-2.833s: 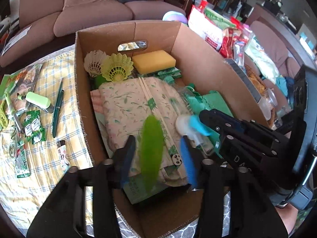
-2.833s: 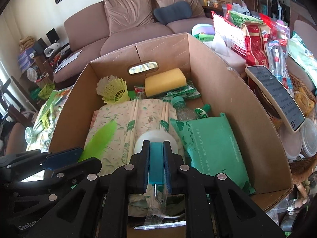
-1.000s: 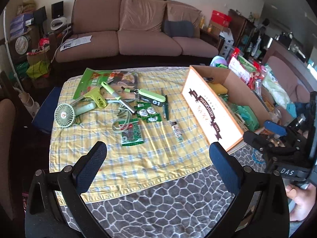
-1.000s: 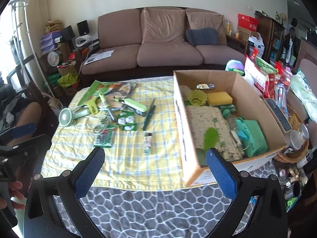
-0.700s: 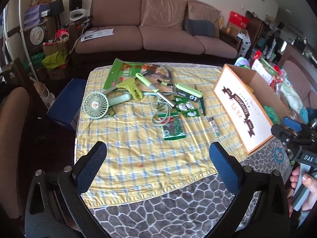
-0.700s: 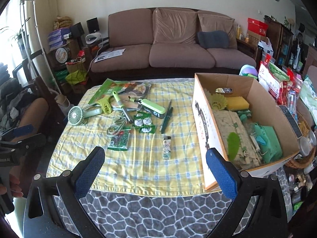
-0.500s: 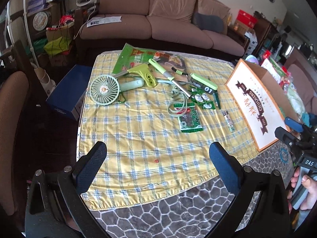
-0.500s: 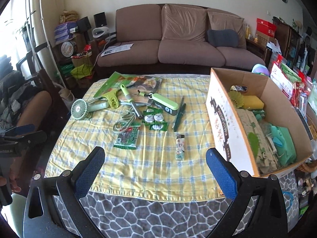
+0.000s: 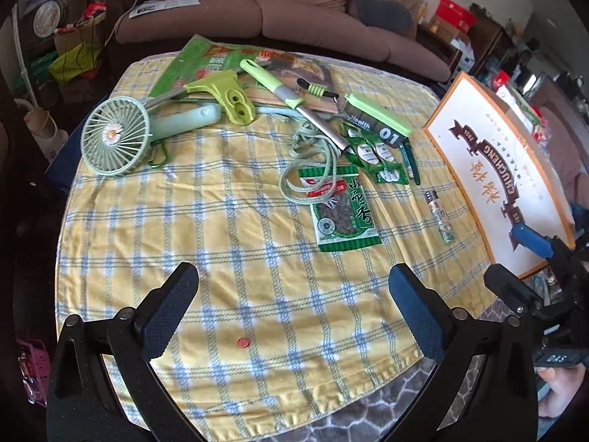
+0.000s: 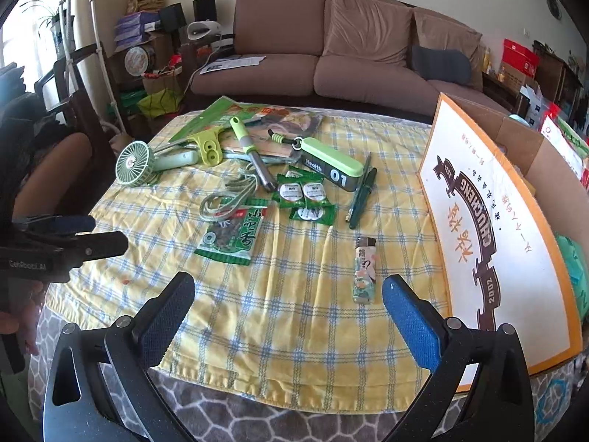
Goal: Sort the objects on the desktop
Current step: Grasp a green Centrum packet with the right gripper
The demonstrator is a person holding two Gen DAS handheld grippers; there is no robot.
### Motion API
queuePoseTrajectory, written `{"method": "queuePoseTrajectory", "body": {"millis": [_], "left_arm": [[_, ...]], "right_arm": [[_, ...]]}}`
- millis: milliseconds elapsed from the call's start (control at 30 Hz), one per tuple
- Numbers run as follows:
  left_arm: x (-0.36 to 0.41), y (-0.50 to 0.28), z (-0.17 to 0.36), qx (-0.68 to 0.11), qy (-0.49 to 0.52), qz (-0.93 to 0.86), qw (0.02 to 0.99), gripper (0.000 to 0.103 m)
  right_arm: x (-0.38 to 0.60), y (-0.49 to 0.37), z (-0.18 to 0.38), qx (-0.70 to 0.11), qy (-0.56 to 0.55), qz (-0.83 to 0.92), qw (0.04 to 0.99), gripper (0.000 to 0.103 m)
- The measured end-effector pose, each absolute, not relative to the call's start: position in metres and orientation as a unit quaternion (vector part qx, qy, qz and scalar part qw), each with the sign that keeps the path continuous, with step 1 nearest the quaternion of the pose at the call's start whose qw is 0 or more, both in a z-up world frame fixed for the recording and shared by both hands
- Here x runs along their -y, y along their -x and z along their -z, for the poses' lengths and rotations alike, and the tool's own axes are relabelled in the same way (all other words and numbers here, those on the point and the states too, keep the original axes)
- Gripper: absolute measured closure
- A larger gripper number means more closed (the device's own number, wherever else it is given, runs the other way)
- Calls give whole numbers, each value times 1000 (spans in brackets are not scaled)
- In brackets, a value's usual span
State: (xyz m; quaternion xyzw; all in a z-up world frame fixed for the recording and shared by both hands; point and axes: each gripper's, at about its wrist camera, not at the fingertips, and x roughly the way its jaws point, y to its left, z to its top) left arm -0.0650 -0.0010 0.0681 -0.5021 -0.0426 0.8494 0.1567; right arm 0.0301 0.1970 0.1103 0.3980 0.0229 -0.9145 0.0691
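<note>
Both grippers, left gripper (image 9: 292, 294) and right gripper (image 10: 287, 302), are held wide and empty at lower frame. Loose items, lighter (image 10: 365, 270) included, are spread mid-frame on the checked cloth (image 10: 294, 331); the cardboard box (image 10: 497, 239) stands right. The looped cord (image 9: 313, 169) could be snagged and neighbours dragged.
</note>
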Motion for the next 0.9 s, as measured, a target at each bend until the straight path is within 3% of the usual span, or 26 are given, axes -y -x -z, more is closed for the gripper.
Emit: {"method": "queuePoseTrajectory", "body": {"millis": [267, 400, 533, 600, 667, 900], "left_arm": [[-36, 93, -46, 32, 508, -845, 163, 0], [-47, 107, -51, 32, 500, -848, 176, 0], [-59, 123, -60, 20, 490, -850, 190, 1], [-64, 131, -64, 13, 487, -852, 192, 10], [-63, 139, -66, 18, 486, -853, 191, 11], [-41, 151, -66, 39, 488, -852, 185, 9]], "right_arm": [[-227, -20, -83, 12, -407, 911, 63, 3], [-235, -10, -80, 14, -411, 910, 52, 21], [-243, 9, -86, 24, -401, 914, 54, 29], [-246, 22, -87, 26, -396, 916, 56, 39], [-246, 40, -87, 33, -396, 916, 61, 48], [-228, 106, -69, 15, -411, 907, 93, 49]]}}
